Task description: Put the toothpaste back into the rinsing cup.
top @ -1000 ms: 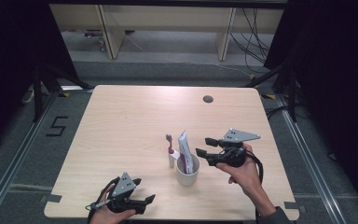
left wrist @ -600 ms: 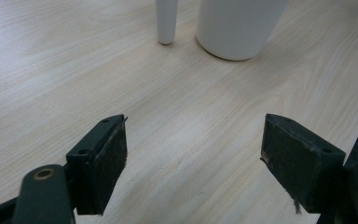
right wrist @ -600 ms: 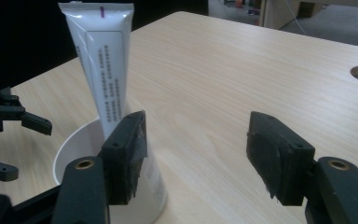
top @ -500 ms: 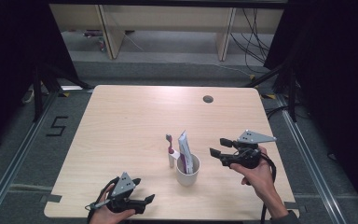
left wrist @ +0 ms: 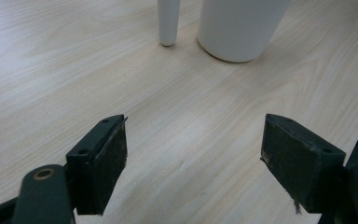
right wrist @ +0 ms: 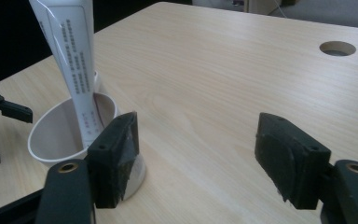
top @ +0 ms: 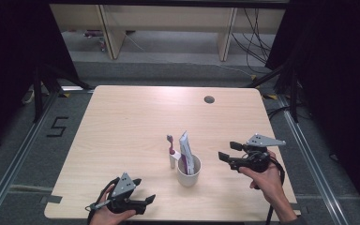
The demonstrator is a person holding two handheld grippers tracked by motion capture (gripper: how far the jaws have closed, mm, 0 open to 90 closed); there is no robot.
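High view: a white cup [top: 189,171] stands at lower centre of the wooden surface [top: 136,122], with a toothpaste tube [top: 185,151] upright inside it. A toothbrush [top: 171,151] stands just to the cup's left, outside it. The right hand-held gripper [top: 230,151] sits right of the cup, apart from it, jaws spread and nothing between them; they have just been opening. The left hand-held gripper [top: 144,191] rests at the lower left edge, jaws apart, empty.

Left gripper view: the cup base [left wrist: 240,28] and toothbrush handle [left wrist: 168,21] lie at the top of the frame.

Right gripper view: the tube [right wrist: 77,60] leans in the cup [right wrist: 60,135] at left.

Judgement: the tube appears placed; the toothbrush probably remains to be put in.
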